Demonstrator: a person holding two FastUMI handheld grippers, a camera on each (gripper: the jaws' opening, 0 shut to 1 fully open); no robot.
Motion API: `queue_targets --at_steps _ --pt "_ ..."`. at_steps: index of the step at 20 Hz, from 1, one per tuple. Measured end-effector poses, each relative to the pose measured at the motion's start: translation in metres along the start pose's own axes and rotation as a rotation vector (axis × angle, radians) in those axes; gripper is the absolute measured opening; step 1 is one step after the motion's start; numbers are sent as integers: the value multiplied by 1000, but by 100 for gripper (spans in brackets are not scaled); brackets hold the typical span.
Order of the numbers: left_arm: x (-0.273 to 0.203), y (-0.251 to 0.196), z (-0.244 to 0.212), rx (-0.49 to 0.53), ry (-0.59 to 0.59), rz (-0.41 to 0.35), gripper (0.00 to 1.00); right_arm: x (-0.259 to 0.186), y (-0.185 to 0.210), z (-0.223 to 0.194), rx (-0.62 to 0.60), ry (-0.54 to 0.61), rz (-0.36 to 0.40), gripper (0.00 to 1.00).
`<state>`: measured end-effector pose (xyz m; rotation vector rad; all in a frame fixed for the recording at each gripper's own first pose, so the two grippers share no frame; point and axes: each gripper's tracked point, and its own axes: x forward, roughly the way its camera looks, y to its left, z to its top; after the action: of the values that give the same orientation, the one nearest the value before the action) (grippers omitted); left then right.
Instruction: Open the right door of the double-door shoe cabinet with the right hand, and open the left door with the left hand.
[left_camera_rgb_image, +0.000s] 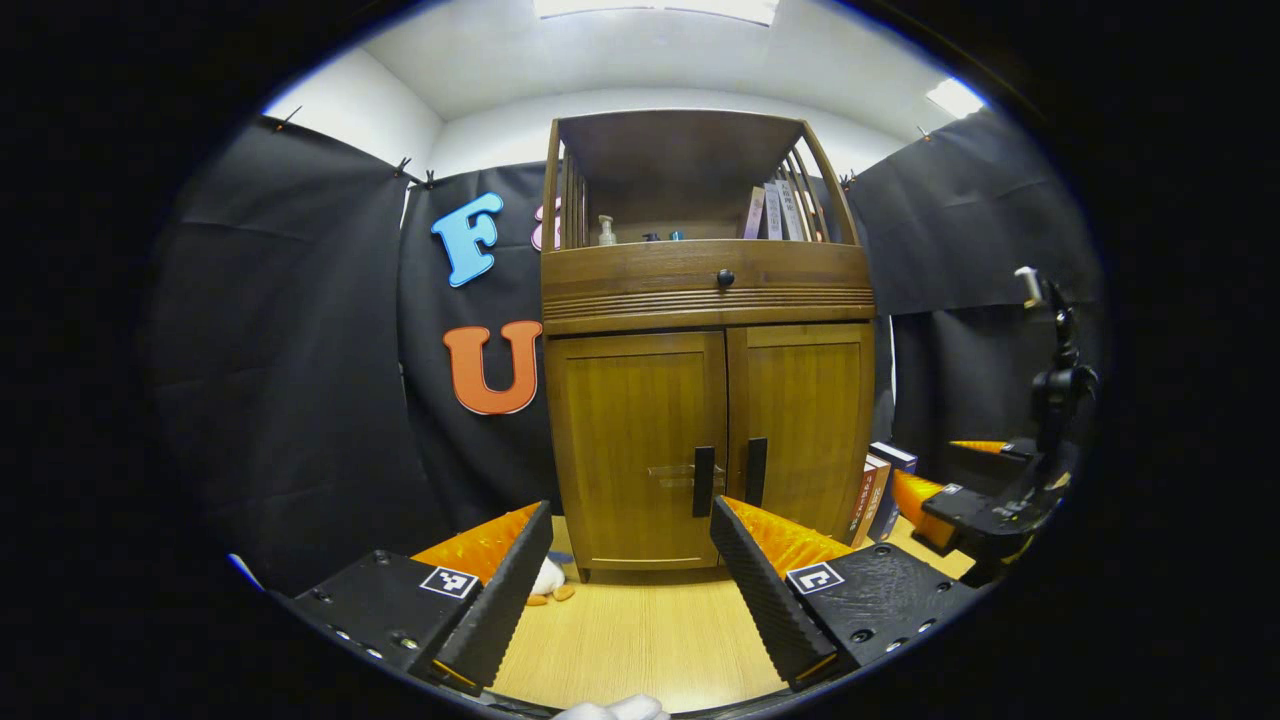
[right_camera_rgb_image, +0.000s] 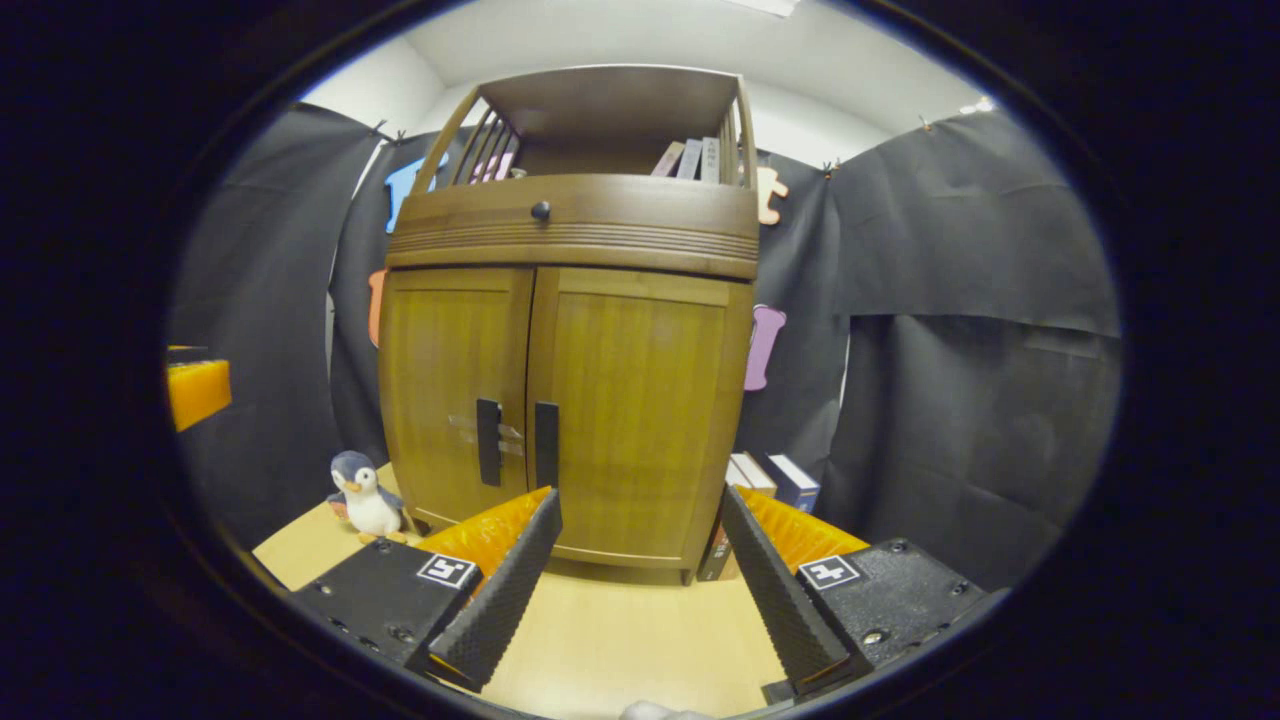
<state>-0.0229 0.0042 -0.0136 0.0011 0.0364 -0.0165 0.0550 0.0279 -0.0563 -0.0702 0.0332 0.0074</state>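
- While both doors are closed, the shoe cabinet (left_camera_rgb_image: 707, 400) stands upright at 12 o'clock in the left gripper view, front facing the cameras, long axis vertical.
- Left door (left_camera_rgb_image: 637, 450): shut; its dark bar handle (left_camera_rgb_image: 703, 481) runs vertically beside the centre seam.
- Right door (right_camera_rgb_image: 635, 420): shut; its handle (right_camera_rgb_image: 546, 444) is also vertical, just beside the left door's handle (right_camera_rgb_image: 488, 441).
- Left gripper (left_camera_rgb_image: 630, 575): released, jaws spread wide, holding nothing, well short of the cabinet over the wooden floor (left_camera_rgb_image: 640, 640).
- Right gripper (right_camera_rgb_image: 640, 570): released and empty, aimed at the right door's panel, with the handle at about 11 o'clock from its tips.
- Bystanders: a toy penguin (right_camera_rgb_image: 364, 495) at the cabinet's left foot; books (right_camera_rgb_image: 770, 480) leaning at its right side.
- Risk, as a judgement: the handles sit so close together that a jaw could catch the wrong one or wedge between them.
- Risk: the right door would likely swing toward the books and the left toward the penguin, so either could get knocked.
- Risk: both grippers working at the seam may collide.
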Motion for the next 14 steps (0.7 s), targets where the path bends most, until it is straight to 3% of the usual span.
queue_targets --at_steps 10,11,14 --pt "-5 14 -8 -2 30 110 96 126 65 -12 34 19 106 100" --pt "-7 16 -10 -3 30 131 100 139 69 -14 37 22 112 100" --pt "-8 23 -13 0 38 181 96 171 77 -20 44 50 119 100"
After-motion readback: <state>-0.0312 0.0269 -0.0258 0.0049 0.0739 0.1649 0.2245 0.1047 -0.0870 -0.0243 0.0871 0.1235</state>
